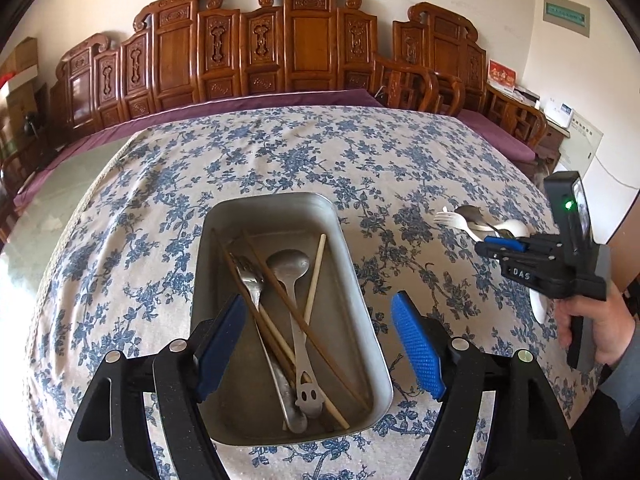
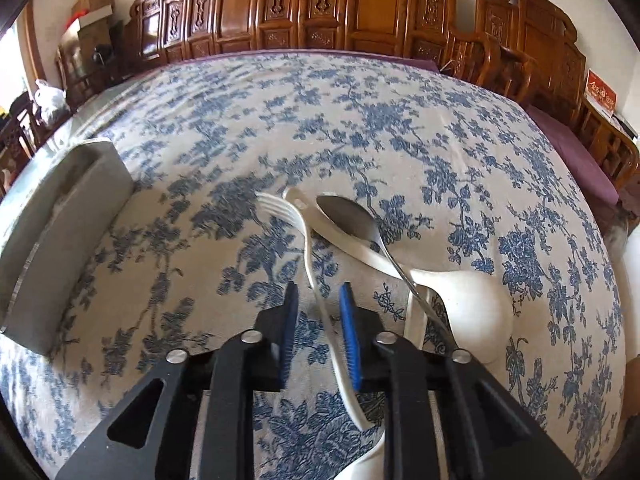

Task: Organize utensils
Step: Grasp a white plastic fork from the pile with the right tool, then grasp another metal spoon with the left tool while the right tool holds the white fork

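Observation:
A metal tray (image 1: 264, 200) sits on the flowered tablecloth and holds a metal fork (image 1: 248, 276), a metal spoon (image 1: 288, 264) and several chopsticks (image 1: 316, 276). My left gripper (image 1: 320, 308) hangs open over the tray's near half, with nothing between its pads. To the right, a white plastic fork (image 2: 308, 248), a metal spoon (image 2: 348, 216) and a white ladle-shaped spoon (image 2: 468, 300) lie in a crossed pile on the cloth. My right gripper (image 2: 318, 292) straddles the white fork's handle. The handle lies against the right pad, and a gap shows at the left pad.
The tray's outer wall (image 2: 72, 220) stands at the left of the right wrist view. Carved wooden chairs (image 1: 308, 40) line the far edge of the table. A person's hand (image 1: 592, 328) holds the right gripper's grip. Another white utensil (image 2: 368, 464) pokes out beneath the right gripper.

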Tool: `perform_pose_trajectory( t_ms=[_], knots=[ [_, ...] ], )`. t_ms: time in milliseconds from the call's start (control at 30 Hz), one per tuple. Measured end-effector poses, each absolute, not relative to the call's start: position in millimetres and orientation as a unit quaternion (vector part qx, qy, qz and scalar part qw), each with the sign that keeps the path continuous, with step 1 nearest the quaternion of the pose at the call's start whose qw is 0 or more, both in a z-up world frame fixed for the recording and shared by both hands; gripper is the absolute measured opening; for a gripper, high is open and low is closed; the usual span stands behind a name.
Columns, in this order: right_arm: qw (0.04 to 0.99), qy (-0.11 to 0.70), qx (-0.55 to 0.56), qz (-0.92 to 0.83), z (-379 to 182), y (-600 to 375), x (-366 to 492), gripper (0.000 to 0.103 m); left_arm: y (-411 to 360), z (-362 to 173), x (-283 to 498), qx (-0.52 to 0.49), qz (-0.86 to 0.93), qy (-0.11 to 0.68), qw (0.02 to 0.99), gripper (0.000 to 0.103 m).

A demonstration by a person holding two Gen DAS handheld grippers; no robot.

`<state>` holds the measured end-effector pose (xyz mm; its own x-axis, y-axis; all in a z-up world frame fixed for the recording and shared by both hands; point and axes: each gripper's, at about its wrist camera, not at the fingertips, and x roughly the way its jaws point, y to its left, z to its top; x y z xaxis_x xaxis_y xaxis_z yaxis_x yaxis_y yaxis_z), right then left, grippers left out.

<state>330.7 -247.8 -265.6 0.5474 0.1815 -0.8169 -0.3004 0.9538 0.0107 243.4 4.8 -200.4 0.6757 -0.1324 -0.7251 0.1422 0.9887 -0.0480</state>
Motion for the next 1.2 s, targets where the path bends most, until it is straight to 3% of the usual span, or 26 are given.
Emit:
perform_pose_trajectory(
  t_ms=[100, 600, 1200],
  knots=[
    [0.873, 0.458, -0.068, 0.151, -265.6, -244.8, 328.3, 0.004, 4.6, -201.6, 243.0, 0.004, -0.074, 0.397, 0.915, 0.072],
    [0.905, 0.399, -0.034, 0.147, -218.8, -288.1, 278.6, 0.004, -22.8, -197.1, 231.9, 0.008, -0.080, 0.391, 0.917, 0.072],
    [0.909, 0.414, 0.002, 0.057, -248.6, -398.0, 301.2, 0.004, -125.3, -210.7, 263.6, 0.036, -0.123, 0.412, 0.902, 0.072]
  ],
)
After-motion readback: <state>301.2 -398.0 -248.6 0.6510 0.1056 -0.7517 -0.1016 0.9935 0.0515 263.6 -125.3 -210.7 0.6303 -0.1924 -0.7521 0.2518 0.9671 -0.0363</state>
